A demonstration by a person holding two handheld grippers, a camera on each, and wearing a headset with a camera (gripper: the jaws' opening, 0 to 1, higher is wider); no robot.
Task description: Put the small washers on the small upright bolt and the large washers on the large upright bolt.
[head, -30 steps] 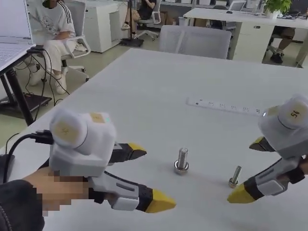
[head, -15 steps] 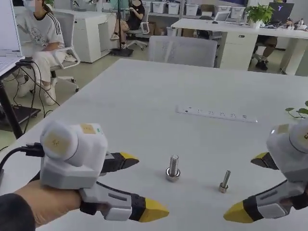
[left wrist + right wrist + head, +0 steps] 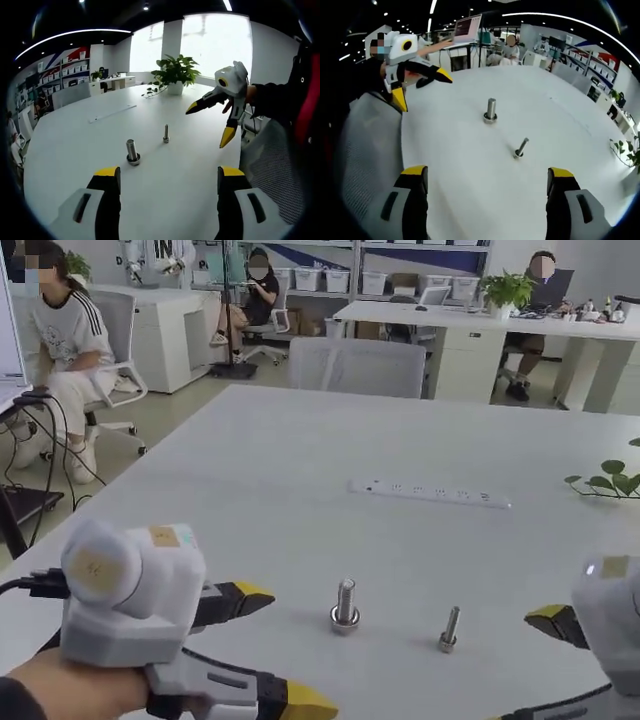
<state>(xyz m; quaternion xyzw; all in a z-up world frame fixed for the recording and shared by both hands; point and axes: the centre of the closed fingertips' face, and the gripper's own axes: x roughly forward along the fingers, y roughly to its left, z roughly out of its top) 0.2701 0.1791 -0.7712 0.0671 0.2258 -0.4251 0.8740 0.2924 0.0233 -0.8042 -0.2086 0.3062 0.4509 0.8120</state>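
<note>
Silver-grey large upright bolt (image 3: 345,606), thick and threaded, and thinner small upright bolt (image 3: 449,629) stand apart on the white counter (image 3: 300,490); left gripper (image 3: 290,648) and right gripper (image 3: 487,172) both spread wide, empty

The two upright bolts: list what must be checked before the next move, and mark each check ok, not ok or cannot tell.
1. Large silver upright bolt stands head-down on the white table: ok.
2. Small silver upright bolt stands too, beside the large one and not touching it: ok.
3. Left gripper is open with nothing between its jaws: ok.
4. Right gripper is open with nothing between its jaws: ok.
5. Where the washers lie for pickup: cannot tell.
6. White power strip lies well behind both bolts, out of the working space: ok.
</note>
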